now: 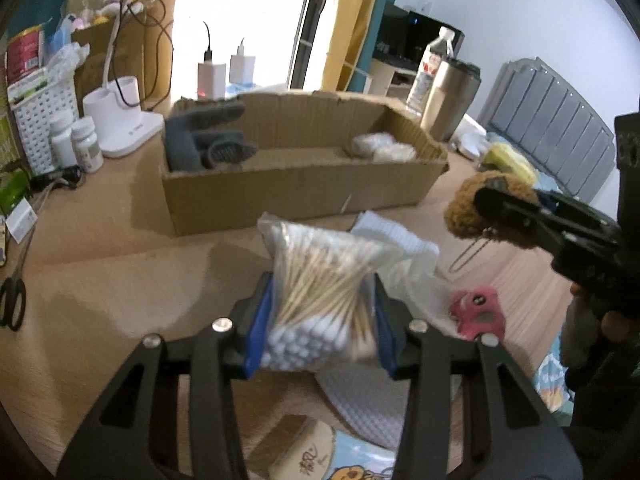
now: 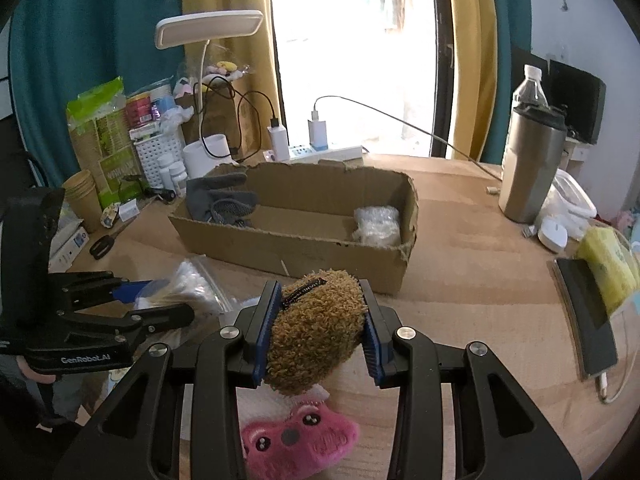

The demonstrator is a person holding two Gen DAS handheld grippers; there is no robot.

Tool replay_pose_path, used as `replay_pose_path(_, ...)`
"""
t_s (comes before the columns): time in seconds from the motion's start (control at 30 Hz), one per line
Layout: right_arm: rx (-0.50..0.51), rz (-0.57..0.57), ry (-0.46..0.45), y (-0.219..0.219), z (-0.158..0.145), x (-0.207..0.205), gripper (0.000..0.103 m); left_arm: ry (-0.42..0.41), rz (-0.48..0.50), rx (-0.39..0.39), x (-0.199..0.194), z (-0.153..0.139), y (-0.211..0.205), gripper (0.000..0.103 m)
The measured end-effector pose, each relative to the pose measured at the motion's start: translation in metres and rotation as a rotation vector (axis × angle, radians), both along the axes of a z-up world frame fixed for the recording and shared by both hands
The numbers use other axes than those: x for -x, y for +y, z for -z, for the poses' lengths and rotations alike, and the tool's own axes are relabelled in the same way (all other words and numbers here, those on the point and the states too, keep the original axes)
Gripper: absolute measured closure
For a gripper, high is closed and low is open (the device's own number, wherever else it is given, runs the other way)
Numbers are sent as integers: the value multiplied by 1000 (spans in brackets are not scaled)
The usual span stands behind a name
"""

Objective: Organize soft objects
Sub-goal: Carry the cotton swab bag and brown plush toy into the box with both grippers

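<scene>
My left gripper [image 1: 324, 312] is shut on a clear bag of cotton swabs [image 1: 320, 284], held above the wooden table; the bag also shows in the right wrist view [image 2: 188, 284]. My right gripper [image 2: 320, 328] is shut on a brown plush pouch [image 2: 316, 332], seen at the right in the left wrist view [image 1: 476, 208]. An open cardboard box [image 1: 296, 188] [image 2: 304, 248] lies ahead, holding grey gloves [image 1: 208, 140] [image 2: 224, 200] at its left end and a white plastic-wrapped bundle [image 1: 382, 148] [image 2: 378, 222] at its right end. A pink plush [image 2: 296, 436] [image 1: 478, 312] lies below the right gripper.
A white cloth [image 1: 400, 240] lies on the table under the swab bag. A steel tumbler [image 2: 532, 164], water bottle [image 2: 528, 88], desk lamp [image 2: 208, 32], chargers [image 2: 278, 140], pill bottles [image 1: 86, 144], scissors [image 1: 12, 300] and a phone [image 2: 588, 320] stand around the table edges.
</scene>
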State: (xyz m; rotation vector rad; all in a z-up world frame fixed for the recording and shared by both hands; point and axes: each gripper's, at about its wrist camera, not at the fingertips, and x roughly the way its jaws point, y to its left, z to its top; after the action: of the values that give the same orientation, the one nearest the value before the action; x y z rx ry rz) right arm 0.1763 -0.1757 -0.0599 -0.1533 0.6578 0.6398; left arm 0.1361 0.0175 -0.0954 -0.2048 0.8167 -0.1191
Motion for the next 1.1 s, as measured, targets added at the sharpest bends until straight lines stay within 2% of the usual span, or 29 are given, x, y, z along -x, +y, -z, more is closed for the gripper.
replay_pose_path(0.5, -12, -27, -38, 8, -18, -12, 63, -89, -15, 7, -6, -33, 5, 57)
replay_pose_path(1.1, -44, -43, -51, 10, -26, -43, 63, -141, -24, 15, -34, -49, 8, 57)
